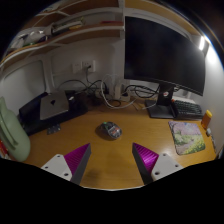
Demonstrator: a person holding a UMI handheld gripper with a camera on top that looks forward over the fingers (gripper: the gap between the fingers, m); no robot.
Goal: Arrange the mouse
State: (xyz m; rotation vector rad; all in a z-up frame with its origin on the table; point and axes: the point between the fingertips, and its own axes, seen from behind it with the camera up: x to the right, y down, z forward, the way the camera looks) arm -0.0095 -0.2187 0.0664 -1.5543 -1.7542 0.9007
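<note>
1. Hovering above the wooden desk [110, 150], the gripper [111, 157] points forward along the desktop, its two fingers spread wide with nothing between them; the magenta pads [146, 155] face each other across bare wood.
2. Just ahead of the fingers, well apart from them, the mouse [109, 129] lies on the desk, grey and too small to show any detail.
3. Right of the mouse lies a patterned mouse mat [187, 137]; its print cannot be made out.
4. Farther back stand a dark monitor [160, 55], a laptop [52, 106] and tangled cables [85, 93].
5. Shelves [70, 28] hang above; no writing is readable.
</note>
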